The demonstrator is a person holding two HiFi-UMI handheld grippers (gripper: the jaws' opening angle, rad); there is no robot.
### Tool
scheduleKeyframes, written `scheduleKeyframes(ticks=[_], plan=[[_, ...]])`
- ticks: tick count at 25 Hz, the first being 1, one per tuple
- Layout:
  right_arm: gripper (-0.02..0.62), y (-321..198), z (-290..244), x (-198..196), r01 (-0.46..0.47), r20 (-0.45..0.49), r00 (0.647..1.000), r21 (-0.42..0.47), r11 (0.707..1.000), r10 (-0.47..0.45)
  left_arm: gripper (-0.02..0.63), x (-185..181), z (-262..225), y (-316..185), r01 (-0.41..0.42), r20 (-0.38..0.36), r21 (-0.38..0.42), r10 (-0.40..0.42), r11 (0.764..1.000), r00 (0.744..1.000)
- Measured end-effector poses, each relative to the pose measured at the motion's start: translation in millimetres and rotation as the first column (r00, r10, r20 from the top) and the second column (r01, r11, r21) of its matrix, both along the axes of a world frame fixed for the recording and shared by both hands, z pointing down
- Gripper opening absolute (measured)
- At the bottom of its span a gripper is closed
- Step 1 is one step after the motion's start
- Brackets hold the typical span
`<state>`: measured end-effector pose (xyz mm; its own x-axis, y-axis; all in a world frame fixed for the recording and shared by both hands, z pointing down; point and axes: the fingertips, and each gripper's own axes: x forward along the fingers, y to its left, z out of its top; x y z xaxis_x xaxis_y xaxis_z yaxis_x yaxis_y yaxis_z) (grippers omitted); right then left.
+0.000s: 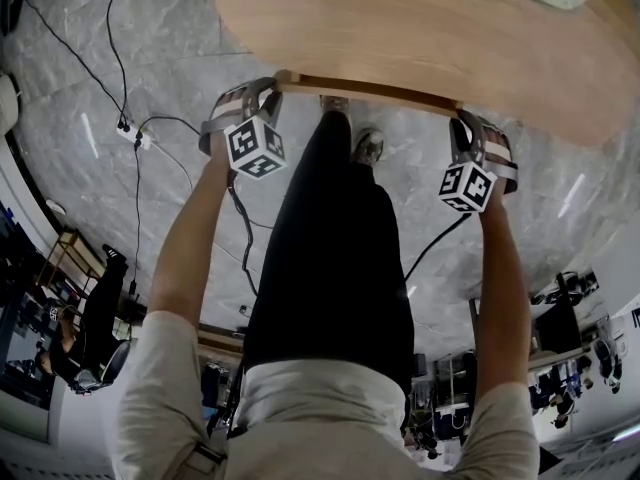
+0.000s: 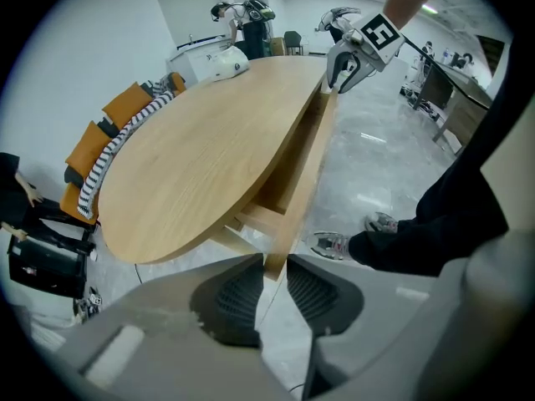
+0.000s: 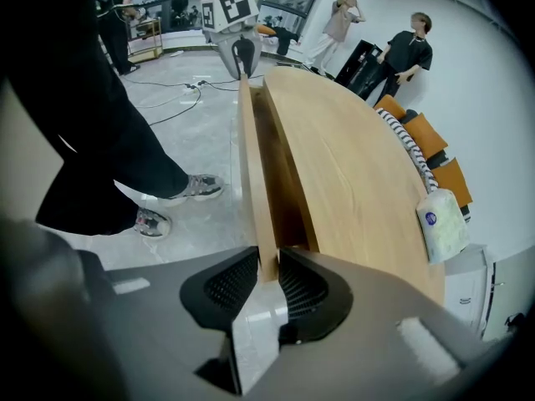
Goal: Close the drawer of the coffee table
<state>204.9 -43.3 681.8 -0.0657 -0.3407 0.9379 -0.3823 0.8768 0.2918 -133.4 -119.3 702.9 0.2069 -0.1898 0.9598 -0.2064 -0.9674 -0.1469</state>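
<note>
Nearest: right hand-held gripper (image 3: pixel 267 261), pointed steeply down, ribbed pads pinched on the right-hand end of the drawer front (image 3: pixel 255 165). Likewise left hand-held gripper (image 2: pixel 274 261), tips nipped on the opposite end of the same board.

Running away from each pair of jaws toward the other hand-held gripper: the drawer front, a long pale wooden board set on edge. Standing a little proud of the oval surface (image 3: pixel 351 157), with a dark strip of open drawer (image 3: pixel 282 178) between board and table body. Drawer therefore judged partly out, not yet closed.

Below the jaws, on the person's side of the board: shoes (image 3: pixel 196 189) on the grey marbled floor (image 3: pixel 201 136).

Handling, by judgement only:
- Rigid solid board, unlikely to flex or mark under the pads.
- Smooth finish, so somewhat slippery in a pinch.
- Weight probably borne by the runners, not by the hands.
- No handle visible.
- Best held as here, at both ends of the front, and pushed evenly to avoid skewing and jamming.

Beyond the jaws, at the far edge of the surface: a white tissue pack (image 3: pixel 441 224). Farther off: a striped cloth (image 3: pixel 410 150) over orange seating (image 3: pixel 439 174), and people (image 3: pixel 410 48) standing by the wall.
</note>
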Motion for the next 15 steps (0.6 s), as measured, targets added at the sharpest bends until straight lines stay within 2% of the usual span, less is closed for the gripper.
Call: scheduleKeyframes(ticks=[3,6,8,10,13,15], plan=[[0.092,-3.7,-0.8,2.5,-0.074,0.011,0.997,0.021,0.997,0.074,0.114,0.7,-0.3,-2.6,0.047,-0.005,0.010,-0.047,0.999,0.999],[0.111,-9.9,-1.7,5.9,-0.225,0.043,0.974,0.062,0.972,0.223,0.117,0.8,-1.0,-7.0,0.099,-0.012,0.037,-0.098,0.994,0.995],[0.126,-12.1,-2.5,8.4,-0.341,0.079,0.939,0.089,0.936,0.335,0.120,-0.5,-1.2,-8.4,0.147,-0.020,0.063,-0.146,0.987,0.989],[0.141,-11.1,-3.2,10.7,-0.448,0.114,0.892,0.107,0.887,0.437,0.121,-2.6,-1.6,-7.5,0.206,-0.032,0.089,-0.204,0.974,0.978],[0.146,-8.4,-4.0,13.5,-0.584,0.164,0.809,0.112,0.804,0.565,0.124,-5.8,-2.9,-6.6,0.308,-0.056,0.115,-0.303,0.944,0.951],[0.149,-8.8,-4.0,15.7,-0.635,0.180,0.769,0.109,0.765,0.613,0.124,-6.1,-3.1,-7.1,0.378,-0.070,0.121,-0.372,0.918,0.926]])
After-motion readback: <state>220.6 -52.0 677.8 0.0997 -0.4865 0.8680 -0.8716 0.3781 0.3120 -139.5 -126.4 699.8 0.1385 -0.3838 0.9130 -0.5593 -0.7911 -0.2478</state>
